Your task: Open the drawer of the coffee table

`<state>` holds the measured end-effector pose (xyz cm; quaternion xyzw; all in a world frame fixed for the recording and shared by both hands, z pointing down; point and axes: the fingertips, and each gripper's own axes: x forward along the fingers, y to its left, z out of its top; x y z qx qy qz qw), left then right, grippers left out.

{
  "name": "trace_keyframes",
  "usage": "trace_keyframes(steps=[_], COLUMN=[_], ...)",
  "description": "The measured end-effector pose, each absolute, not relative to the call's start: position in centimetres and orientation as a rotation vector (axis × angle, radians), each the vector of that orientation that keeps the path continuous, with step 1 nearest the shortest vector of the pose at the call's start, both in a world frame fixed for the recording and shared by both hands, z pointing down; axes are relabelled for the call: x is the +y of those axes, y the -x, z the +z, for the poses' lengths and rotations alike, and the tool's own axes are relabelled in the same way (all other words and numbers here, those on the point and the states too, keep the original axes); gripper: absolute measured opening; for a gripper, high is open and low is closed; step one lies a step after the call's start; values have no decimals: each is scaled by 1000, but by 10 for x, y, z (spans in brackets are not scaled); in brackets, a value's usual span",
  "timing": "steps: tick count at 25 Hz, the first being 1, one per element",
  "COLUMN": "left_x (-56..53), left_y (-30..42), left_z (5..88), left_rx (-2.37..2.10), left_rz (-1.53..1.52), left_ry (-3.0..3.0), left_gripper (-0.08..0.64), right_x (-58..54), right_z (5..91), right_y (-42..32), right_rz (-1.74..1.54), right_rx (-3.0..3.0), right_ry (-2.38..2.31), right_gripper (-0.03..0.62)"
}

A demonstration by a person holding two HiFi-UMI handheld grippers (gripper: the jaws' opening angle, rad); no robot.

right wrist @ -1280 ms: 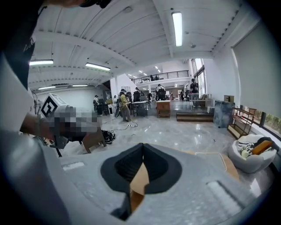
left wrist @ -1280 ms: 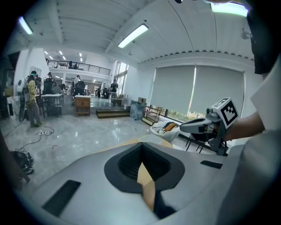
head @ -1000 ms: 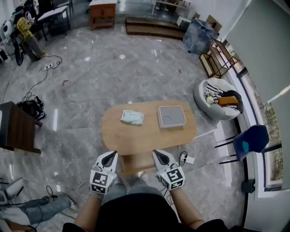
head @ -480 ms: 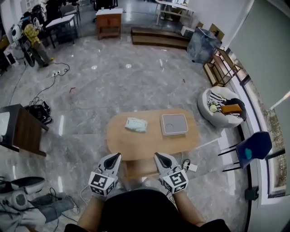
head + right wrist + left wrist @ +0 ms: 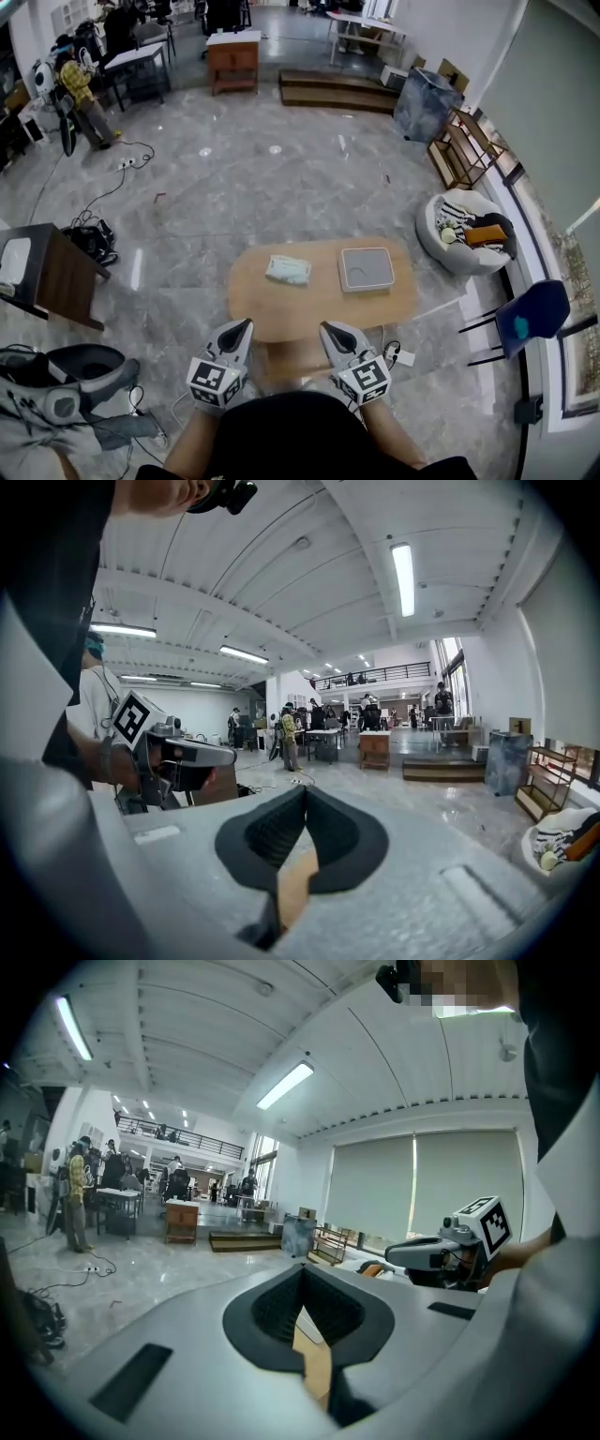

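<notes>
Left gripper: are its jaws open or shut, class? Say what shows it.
Shut. In its own view, the left gripper has its jaws meeting along one seam, with nothing held between them.

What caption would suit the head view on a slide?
Facing an oval coffee table, left gripper and right gripper both shut; packet and grey box on top.

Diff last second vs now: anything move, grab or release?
The viewpoint rose: the coffee table looks smaller and sits lower in the head view, with more floor showing. The left tongs and right tongs came up with it, keeping side by side before the table's near edge. Nothing gripped or released; both stay shut and empty. The white packet and grey box on top have not moved.
</notes>
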<state>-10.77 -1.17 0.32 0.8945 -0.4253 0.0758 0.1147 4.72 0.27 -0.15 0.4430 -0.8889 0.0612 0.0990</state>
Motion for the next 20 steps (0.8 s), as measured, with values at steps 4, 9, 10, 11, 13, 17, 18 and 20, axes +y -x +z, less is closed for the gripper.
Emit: trace_keyframes(steps=[4, 9, 10, 11, 13, 17, 18, 20], left_x=[-12, -13, -12, -11, -9, -9, -9, -9], left_y=[105, 106, 105, 105, 105, 104, 105, 104], left_z=[-1, -5, -4, -2, 0, 2, 3, 2], left_rx=[-1256, -1282, -1281, -1279, -1281, -1280, -1281, -1286], left_rz=[230, 240, 241, 244, 254, 263, 264, 269], left_ry=[-2634, -2636, -2636, -2636, -2630, -2623, -2622, -2620], left_gripper=[14, 14, 14, 14, 14, 14, 14, 14], right_x=[-1, -4, -4, -4, -3, -2, -2, -1], right_z=[-5, -5, -5, -6, -7, -5, -4, -1], right_y=[-50, -48, -49, -49, -49, -50, -50, -51], right_rz=[166, 151, 144, 140, 142, 156, 157, 161], right_rx=[-2643, -2649, -2647, -2648, -2651, -2649, -2648, -2644], right_ry=[-1307, -1294, -1292, -1290, -1288, -1292, -1293, -1297], right_gripper=[-2, -2, -2, -2, -2, -2, -2, -2])
